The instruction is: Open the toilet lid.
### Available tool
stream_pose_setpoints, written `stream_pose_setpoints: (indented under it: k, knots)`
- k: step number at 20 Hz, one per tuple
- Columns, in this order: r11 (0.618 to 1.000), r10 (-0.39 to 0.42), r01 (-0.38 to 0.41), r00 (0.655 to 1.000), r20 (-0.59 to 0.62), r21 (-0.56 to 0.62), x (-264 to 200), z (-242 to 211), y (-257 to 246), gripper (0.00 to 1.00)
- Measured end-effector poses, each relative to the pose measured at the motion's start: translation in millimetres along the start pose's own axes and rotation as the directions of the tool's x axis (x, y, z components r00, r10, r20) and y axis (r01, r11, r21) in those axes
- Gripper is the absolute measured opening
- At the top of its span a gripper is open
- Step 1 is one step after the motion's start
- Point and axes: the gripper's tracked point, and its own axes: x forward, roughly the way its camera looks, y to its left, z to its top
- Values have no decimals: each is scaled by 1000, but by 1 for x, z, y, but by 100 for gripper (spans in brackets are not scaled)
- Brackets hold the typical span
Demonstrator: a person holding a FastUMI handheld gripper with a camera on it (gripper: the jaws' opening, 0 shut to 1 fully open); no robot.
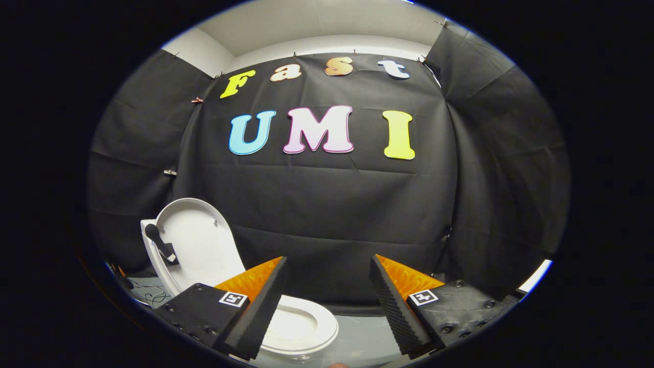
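White glossy plastic, rounded and oval: toilet lid point(196, 240) raised upright, leaning back, two small bumpers on its inner face. Below it, smooth white seat ring point(306, 327) lying flat, partly hidden behind the left finger. Black handle-like piece point(161, 244) fixed beside the lid's left edge. Tongs point(327, 301) spread wide apart, gripping nothing; ribbed black foam pads point(391, 306) facing inward, textured orange backs, black housings with square markers. Toilet down and left of the fingers, against creased black cloth wall point(327, 204). Pale grey floor point(363, 337) beneath.
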Motion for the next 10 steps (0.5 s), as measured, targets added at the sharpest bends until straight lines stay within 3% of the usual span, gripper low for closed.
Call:
stream_pose_setpoints:
  k: [10]
  knots:
    - [1000,-4,4,1000,4,12,-1,3,-1,99]
